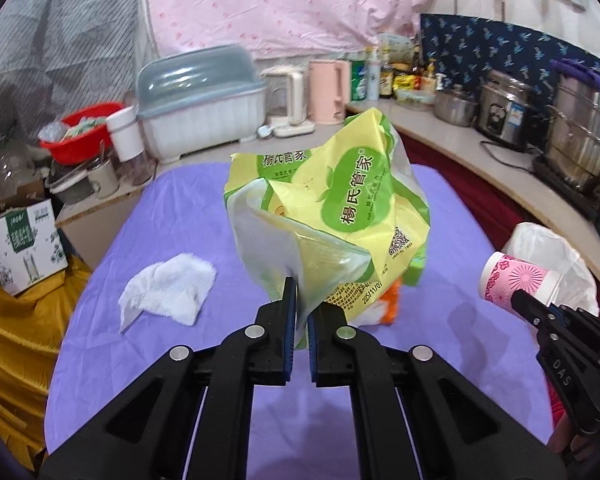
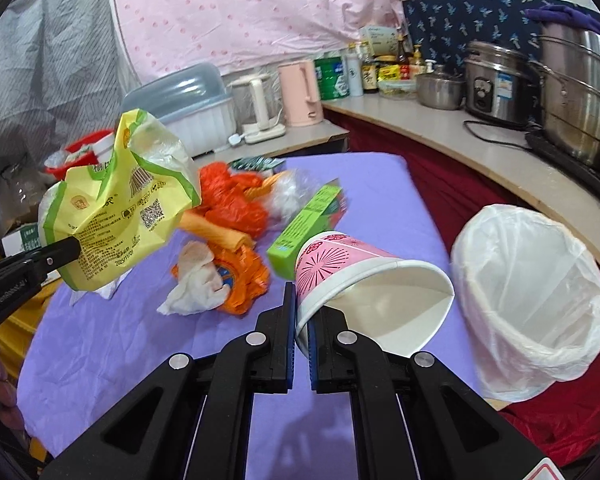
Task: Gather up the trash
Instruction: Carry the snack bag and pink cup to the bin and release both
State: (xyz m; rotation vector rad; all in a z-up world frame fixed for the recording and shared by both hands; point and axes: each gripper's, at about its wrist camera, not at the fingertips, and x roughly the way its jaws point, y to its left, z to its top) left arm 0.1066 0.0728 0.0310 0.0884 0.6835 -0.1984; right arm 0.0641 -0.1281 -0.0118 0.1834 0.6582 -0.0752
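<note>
My left gripper point(image 1: 301, 312) is shut on a crumpled yellow-green plastic bag point(image 1: 340, 204) and holds it above the purple table point(image 1: 180, 360); the bag also shows in the right wrist view point(image 2: 116, 208). My right gripper point(image 2: 302, 316) is shut on the rim of a pink paper cup point(image 2: 364, 280), tilted on its side, close to the white-lined trash bin point(image 2: 536, 300). The cup point(image 1: 516, 280) and bin point(image 1: 552, 256) also show at the right of the left wrist view. A white tissue point(image 1: 168, 288) lies on the table.
On the table lie orange plastic bags point(image 2: 232, 200), an orange wrapper with a crumpled tissue point(image 2: 204, 276) and a green box point(image 2: 304, 224). A counter with pots point(image 2: 496, 80), bottles and kettles point(image 2: 300, 92) runs behind and to the right.
</note>
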